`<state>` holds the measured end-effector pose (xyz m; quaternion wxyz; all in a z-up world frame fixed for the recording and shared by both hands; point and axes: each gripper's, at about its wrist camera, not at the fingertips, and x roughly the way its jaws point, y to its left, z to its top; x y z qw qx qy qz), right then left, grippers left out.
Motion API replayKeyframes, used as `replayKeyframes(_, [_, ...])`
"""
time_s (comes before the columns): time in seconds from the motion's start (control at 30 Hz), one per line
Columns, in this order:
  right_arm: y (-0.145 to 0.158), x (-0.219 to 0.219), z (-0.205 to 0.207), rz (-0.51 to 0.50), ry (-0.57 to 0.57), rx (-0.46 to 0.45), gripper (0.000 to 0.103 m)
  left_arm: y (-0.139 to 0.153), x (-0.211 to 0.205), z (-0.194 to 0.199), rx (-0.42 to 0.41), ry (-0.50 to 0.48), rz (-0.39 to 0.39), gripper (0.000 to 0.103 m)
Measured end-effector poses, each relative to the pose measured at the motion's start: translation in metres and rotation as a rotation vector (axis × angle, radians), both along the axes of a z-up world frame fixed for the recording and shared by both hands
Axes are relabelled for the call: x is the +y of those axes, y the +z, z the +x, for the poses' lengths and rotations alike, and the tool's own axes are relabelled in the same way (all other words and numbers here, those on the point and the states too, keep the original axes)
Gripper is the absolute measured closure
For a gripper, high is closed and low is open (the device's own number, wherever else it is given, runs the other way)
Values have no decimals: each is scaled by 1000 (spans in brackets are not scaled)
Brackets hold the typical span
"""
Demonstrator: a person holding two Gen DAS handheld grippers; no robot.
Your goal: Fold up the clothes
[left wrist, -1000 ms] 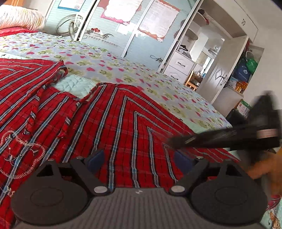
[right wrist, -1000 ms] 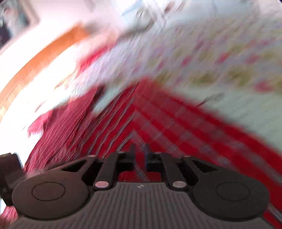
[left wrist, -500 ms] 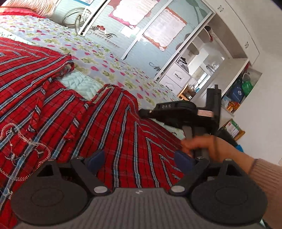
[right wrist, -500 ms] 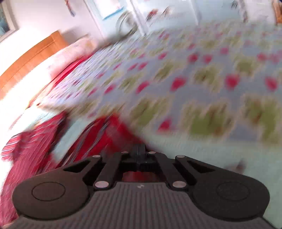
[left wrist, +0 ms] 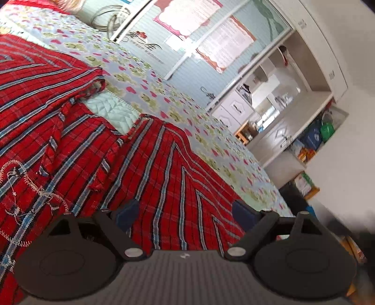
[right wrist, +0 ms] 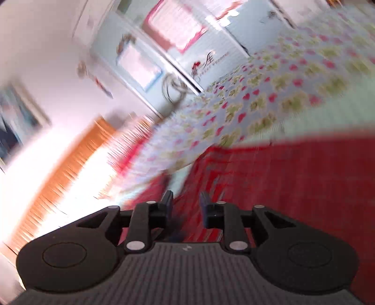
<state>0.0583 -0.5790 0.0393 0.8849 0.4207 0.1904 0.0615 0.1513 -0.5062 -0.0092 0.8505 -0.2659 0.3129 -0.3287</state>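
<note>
Red plaid garment [left wrist: 145, 164] spread flat across the bed [left wrist: 178, 110], on a quilted bedspread printed with pink hearts and green patches. Striped in blue, grey and black, with chevron lines meeting along the middle of the near panel. White stitched embroidery [left wrist: 25, 185] at the lower left of the cloth. Notch of pale quilting [left wrist: 112, 110] showing between two red panels, near the far edge. Folded or bunched hem [left wrist: 93, 86] lying just beside that notch.

Left claw [left wrist: 187, 212] low over the near part of the garment, jaws set wide apart, nothing between the blue pads [left wrist: 126, 214]; whether the tips touch the cloth, cannot tell. Beyond the bed, a pale blue wardrobe with posters [left wrist: 187, 16] and a white cupboard [left wrist: 276, 110] with open shelves.

Right claw [right wrist: 186, 207] seen through heavy blur, over the same red cloth [right wrist: 293, 187], jaws just opened to a narrow gap. Red fabric visible behind that gap; no pad clearly pressing on anything. Dark fingers [right wrist: 167, 206] parted, pointing toward the garment's far edge and the patterned bedspread [right wrist: 269, 93]. Orange wooden headboard [right wrist: 70, 164] at the left, washed out by bright light. Blue wardrobe door [right wrist: 178, 47] farther back.
</note>
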Motion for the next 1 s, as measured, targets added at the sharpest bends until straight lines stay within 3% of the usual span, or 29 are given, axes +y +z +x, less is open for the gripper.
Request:
replayKeyframes(0.13, [-3, 62, -125, 188, -58, 39, 61, 6, 0, -3, 11, 26, 32, 21])
replayKeyframes(0.17, [-5, 77, -151, 220, -79, 56, 60, 12, 0, -6, 24, 12, 74, 29])
replayKeyframes(0.2, [-8, 90, -173, 255, -107, 71, 59, 21, 2, -12, 37, -13, 119, 34])
replayKeyframes(0.27, [-18, 111, -203, 323, -154, 105, 59, 42, 16, -33, 49, -112, 158, 34])
replayKeyframes(0.47, [-34, 155, -245, 317, -220, 146, 58, 74, 87, -132, 58, -344, 314, 29])
replayKeyframes(0.57, [-47, 173, -251, 301, -201, 256, 58, 68, 119, -181, 52, -445, 457, 28])
replayKeyframes(0.63, [-53, 178, -255, 269, -205, 350, 76, 60, 135, -209, 70, -519, 562, 30])
replayKeyframes(0.67, [-51, 179, -259, 277, -220, 360, 76, 60, 146, -222, 60, -528, 594, 30])
replayKeyframes(0.8, [-20, 193, -279, 277, -205, 272, 56, 76, 202, -256, 88, -555, 529, 29])
replayKeyframes(0.87, [-16, 205, -290, 310, -170, 235, 54, 78, 222, -269, 128, -576, 512, 29])
replayKeyframes(0.93, [-32, 219, -302, 342, -160, 278, 53, 71, 232, -290, 134, -635, 542, 28])
replayKeyframes(0.97, [-42, 225, -306, 333, -166, 339, 55, 65, 234, -301, 127, -659, 578, 28])
replayKeyframes(1.0, [-53, 232, -310, 301, -188, 407, 90, 60, 237, -312, 117, -679, 621, 29])
